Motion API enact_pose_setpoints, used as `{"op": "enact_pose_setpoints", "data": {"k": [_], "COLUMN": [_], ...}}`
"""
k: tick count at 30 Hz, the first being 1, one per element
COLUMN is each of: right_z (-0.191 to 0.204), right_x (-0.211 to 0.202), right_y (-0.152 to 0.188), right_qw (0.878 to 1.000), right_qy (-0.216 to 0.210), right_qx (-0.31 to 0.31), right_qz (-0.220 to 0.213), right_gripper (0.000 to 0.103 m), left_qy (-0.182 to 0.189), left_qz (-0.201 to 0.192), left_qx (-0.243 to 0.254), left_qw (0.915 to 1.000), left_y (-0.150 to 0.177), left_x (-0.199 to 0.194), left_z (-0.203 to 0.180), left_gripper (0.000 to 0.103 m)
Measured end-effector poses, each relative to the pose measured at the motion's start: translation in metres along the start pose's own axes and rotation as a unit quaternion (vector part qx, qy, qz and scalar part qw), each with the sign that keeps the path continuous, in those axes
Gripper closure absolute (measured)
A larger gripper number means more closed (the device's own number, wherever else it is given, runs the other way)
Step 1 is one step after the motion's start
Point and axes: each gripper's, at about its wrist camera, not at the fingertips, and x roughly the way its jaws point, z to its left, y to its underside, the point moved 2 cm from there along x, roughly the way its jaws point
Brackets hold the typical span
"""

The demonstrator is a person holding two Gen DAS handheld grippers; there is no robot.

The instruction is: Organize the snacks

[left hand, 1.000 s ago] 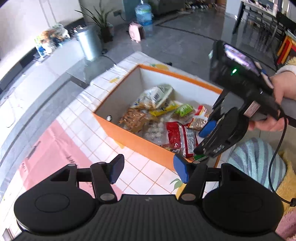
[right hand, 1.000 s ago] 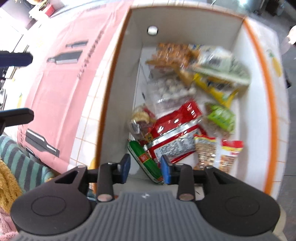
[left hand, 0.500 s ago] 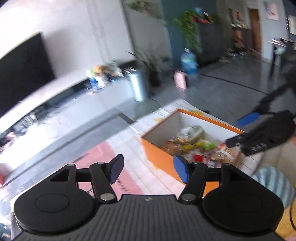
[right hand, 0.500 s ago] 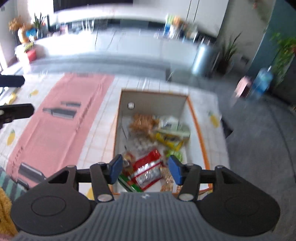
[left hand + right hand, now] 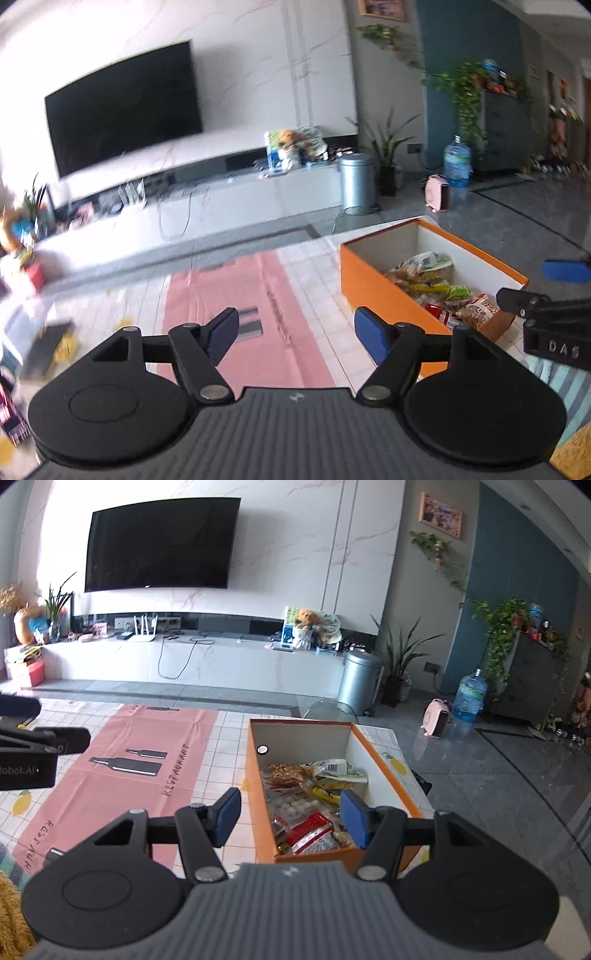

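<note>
A: Where are the snacks [image 5: 314,808]?
B: In the orange box [image 5: 384,760] on the table [image 5: 225,753], at two o'clock from the left gripper [image 5: 295,328], twelve to one o'clock from the right gripper [image 5: 290,818].
A: And the fingers?
B: Both pairs have just been opening; they stand apart, with nothing between them. The left pair is wider.
</note>
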Motion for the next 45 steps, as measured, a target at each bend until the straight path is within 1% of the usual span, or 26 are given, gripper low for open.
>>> {"op": "enact_pose_setpoints", "data": {"k": [2, 4, 8, 13, 16, 23, 29, 45], "right_z": [0.005, 0.010, 0.021, 0.029, 0.029, 0.023, 0.023, 0.026], "right_x": [-0.002, 0.000, 0.004, 0.019, 0.027, 0.038, 0.039, 0.033], "right_y": [0.008, 0.015, 0.026, 0.037, 0.039, 0.042, 0.044, 0.045], "right_qw": [1.000, 1.000, 0.999, 0.999, 0.998, 0.998, 0.998, 0.998], "right_qy": [0.000, -0.009, -0.030, -0.044, -0.045, -0.046, -0.050, -0.055], "right_qx": [0.008, 0.009, 0.009, 0.009, 0.013, 0.020, 0.019, 0.012], "right_qz": [0.001, 0.001, 0.008, 0.027, 0.033, 0.036, 0.042, 0.037], "right_gripper": [0.046, 0.046, 0.046, 0.046, 0.046, 0.046, 0.046, 0.046], "left_qy": [0.001, -0.005, -0.024, -0.023, -0.027, -0.023, -0.025, -0.025], "left_qz": [0.007, 0.012, 0.016, 0.045, 0.053, 0.072, 0.085, 0.089], "left_qx": [-0.019, -0.031, -0.039, -0.051, -0.052, -0.052, -0.051, -0.057], "left_qw": [0.9998, 0.9994, 0.9988, 0.9974, 0.9969, 0.9957, 0.9948, 0.9941], "left_y": [0.008, 0.016, 0.029, 0.040, 0.045, 0.049, 0.051, 0.049], "left_x": [0.000, 0.001, 0.003, 0.016, 0.019, 0.025, 0.027, 0.024], "left_z": [0.003, 0.007, 0.008, 0.010, 0.009, 0.008, 0.005, 0.009], "left_gripper": [0.016, 0.016, 0.016, 0.016, 0.016, 0.016, 0.016, 0.016]}}
